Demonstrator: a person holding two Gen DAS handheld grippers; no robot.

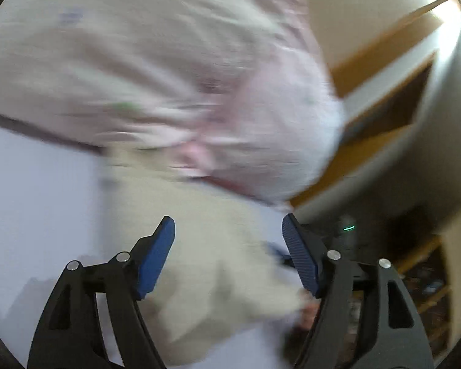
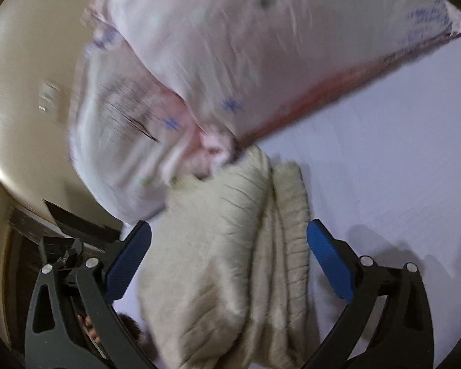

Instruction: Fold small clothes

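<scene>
Cream ribbed knit garment [image 2: 230, 246], bunched, blurred

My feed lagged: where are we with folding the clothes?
Done: the cream knit garment already lies folded in layers on the white surface. In hand: nothing; the left claw and right claw are both open. Left: none visible; the pink pile looks like bedding.

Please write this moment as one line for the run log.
left gripper: open, holds nothing | right gripper: open, holds nothing | cream knit garment: bunched on white surface | pink patterned bedding: behind garment
</scene>
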